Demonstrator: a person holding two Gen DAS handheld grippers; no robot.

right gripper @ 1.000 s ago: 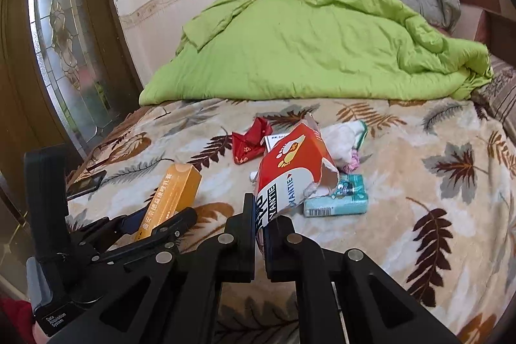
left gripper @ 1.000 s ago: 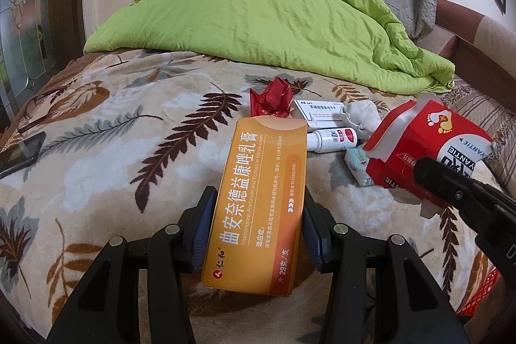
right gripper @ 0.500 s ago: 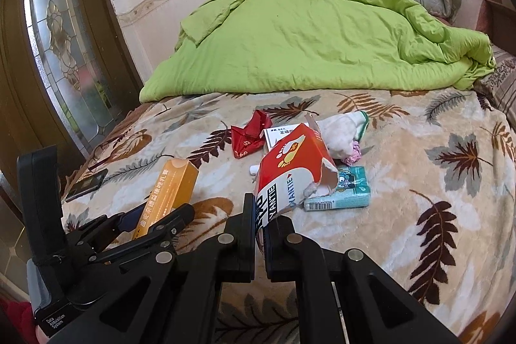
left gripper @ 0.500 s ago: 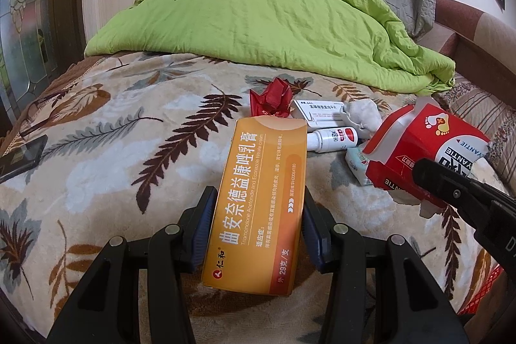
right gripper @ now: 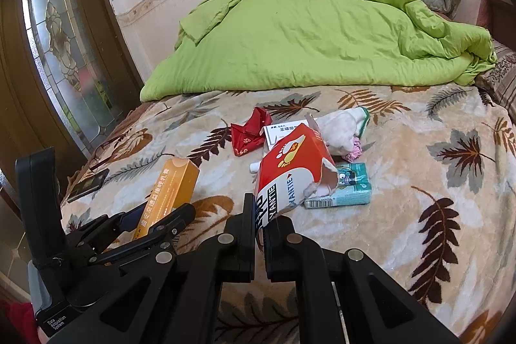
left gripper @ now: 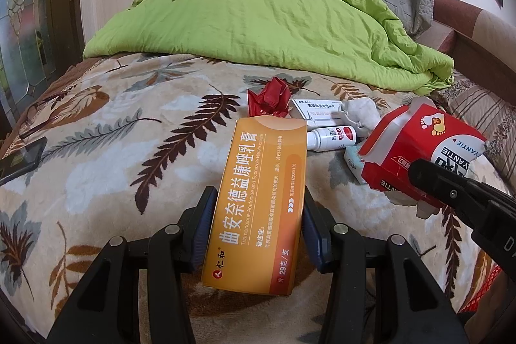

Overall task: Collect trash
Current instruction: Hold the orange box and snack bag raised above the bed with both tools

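3 boxes (left gripper: 258, 202), 1 wrapper (left gripper: 269, 102), 1 bottle (left gripper: 332, 136), 1 tissue pk (right gripper: 342, 186)

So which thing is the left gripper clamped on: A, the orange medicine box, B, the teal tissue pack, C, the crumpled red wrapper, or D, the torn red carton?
A: in the left wrist view the left gripper has its blue pads pressed against both long sides of the orange medicine box.

Both wrist fisheyes sit low and close over the leaf-print bedspread (left gripper: 96, 150), angled down toward the green quilt (right gripper: 306, 37); both share the trash pile, right view from further right.
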